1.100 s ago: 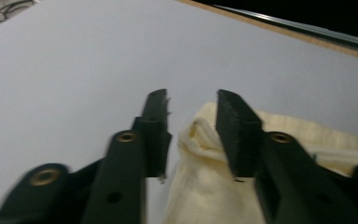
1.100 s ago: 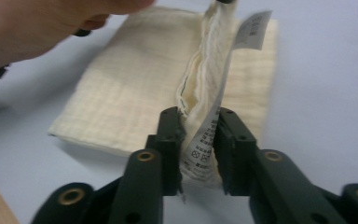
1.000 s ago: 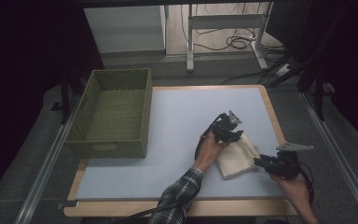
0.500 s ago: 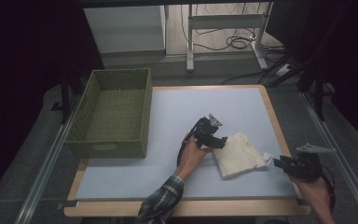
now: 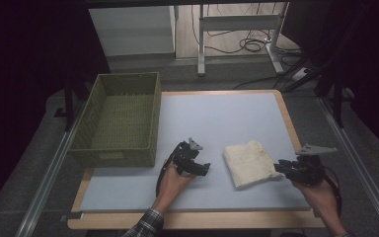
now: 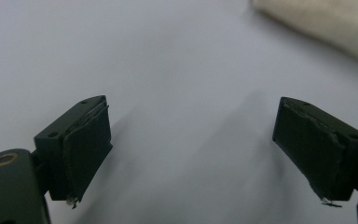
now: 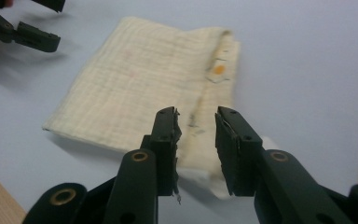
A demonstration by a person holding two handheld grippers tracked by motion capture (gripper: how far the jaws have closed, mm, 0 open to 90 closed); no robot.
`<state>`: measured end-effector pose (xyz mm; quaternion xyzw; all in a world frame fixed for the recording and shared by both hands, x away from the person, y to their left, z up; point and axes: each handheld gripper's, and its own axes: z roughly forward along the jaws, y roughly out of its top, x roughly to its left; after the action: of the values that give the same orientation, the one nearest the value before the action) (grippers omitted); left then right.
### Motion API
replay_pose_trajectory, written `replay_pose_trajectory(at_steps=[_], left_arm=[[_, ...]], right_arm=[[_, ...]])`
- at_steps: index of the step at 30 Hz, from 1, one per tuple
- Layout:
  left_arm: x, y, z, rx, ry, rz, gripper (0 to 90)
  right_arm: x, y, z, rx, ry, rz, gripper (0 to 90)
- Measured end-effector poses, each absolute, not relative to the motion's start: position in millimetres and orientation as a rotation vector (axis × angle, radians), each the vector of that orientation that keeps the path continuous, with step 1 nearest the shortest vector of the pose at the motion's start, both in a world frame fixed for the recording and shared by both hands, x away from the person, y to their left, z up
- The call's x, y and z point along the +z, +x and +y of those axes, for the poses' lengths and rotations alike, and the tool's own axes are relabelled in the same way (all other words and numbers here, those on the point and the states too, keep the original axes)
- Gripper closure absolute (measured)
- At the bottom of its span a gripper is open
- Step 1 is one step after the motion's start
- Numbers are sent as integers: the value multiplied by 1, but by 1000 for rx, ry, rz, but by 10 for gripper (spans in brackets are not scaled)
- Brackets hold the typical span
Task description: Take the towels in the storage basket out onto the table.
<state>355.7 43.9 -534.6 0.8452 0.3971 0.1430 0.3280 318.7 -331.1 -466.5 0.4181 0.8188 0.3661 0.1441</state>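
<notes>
A folded cream towel (image 5: 249, 163) lies on the pale blue mat (image 5: 217, 116), right of centre. My left gripper (image 5: 202, 163) rests low over the mat just left of the towel. In the left gripper view this gripper (image 6: 191, 126) is open wide; its jaws have just been opening, with only bare mat between them, and the towel's edge (image 6: 317, 23) lies beyond. My right gripper (image 5: 278, 168) is at the towel's near right corner. In the right gripper view its jaws (image 7: 196, 116) stand a narrow gap apart over that corner of the towel (image 7: 140, 84); they have just been closing, and the pads do not press on the cloth.
A green woven basket (image 5: 113, 157) stands at the mat's left side with nothing in it. The wooden table edge (image 5: 197, 219) runs along the front. Metal rails flank the table, and desk legs with cables stand behind it.
My left gripper has let go of the towel, opened, and moved left away from it. My right gripper swung out to the right, then came back to the towel's corner.
</notes>
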Motion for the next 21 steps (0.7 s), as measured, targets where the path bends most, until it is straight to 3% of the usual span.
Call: replay_pose_trajectory(at_steps=[6,8,10,18,21], left_arm=[[-544,346,65,381,2139,1052,109],[-544,346,65,386,2140,1052,109],[-545,346,65,383,2139,1053,108],[-545,346,65,386,2138,1052,109],[-545,346,65,386,2138,1052,109]], right_arm=[[-490,332,-310,964,1203,2439,685],[-497,333,-306,937,1202,2464,834],[-497,331,-301,917,1181,2475,886],[-448,326,-308,954,1111,2379,890],[-446,330,-316,921,1138,2373,889]])
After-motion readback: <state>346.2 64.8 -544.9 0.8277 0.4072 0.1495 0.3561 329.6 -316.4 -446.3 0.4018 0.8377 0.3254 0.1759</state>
